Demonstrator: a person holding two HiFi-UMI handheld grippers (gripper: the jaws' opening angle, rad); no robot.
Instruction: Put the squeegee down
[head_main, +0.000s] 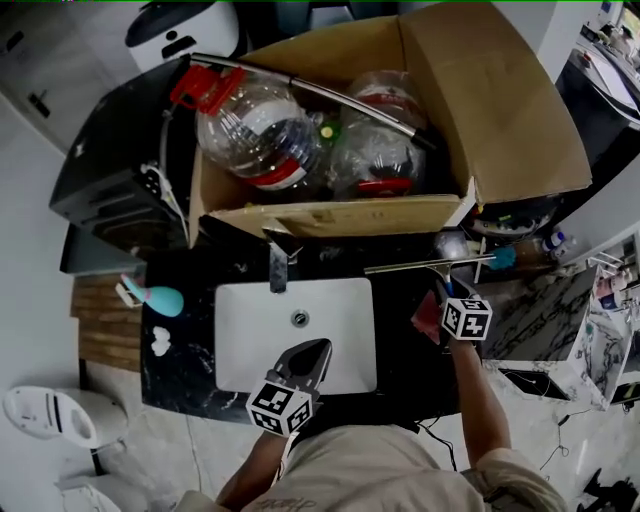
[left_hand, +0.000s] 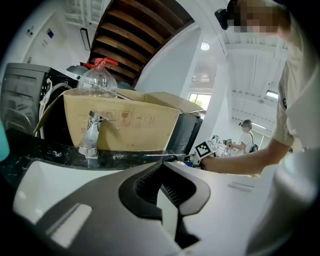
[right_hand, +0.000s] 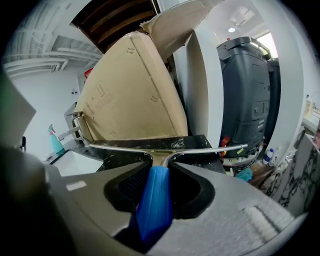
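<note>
The squeegee has a blue handle (right_hand: 156, 200) and a long metal blade (right_hand: 165, 148). My right gripper (right_hand: 157, 186) is shut on the handle. In the head view the blade (head_main: 420, 266) lies crosswise over the black counter (head_main: 400, 340), right of the white sink (head_main: 240, 340), with the right gripper (head_main: 440, 300) just behind it. I cannot tell whether the blade touches the counter. My left gripper (head_main: 318, 350) hangs over the sink's front half, jaws together and empty. The left gripper view shows its jaws (left_hand: 167, 187) and the blade (left_hand: 162, 155) off to the right.
A cardboard box (head_main: 340, 215) with large plastic bottles (head_main: 260, 130) stands behind the sink. The faucet (head_main: 277, 262) rises at the sink's back edge. A teal spray bottle (head_main: 160, 297) lies on the counter's left. A person (left_hand: 246, 137) stands far off.
</note>
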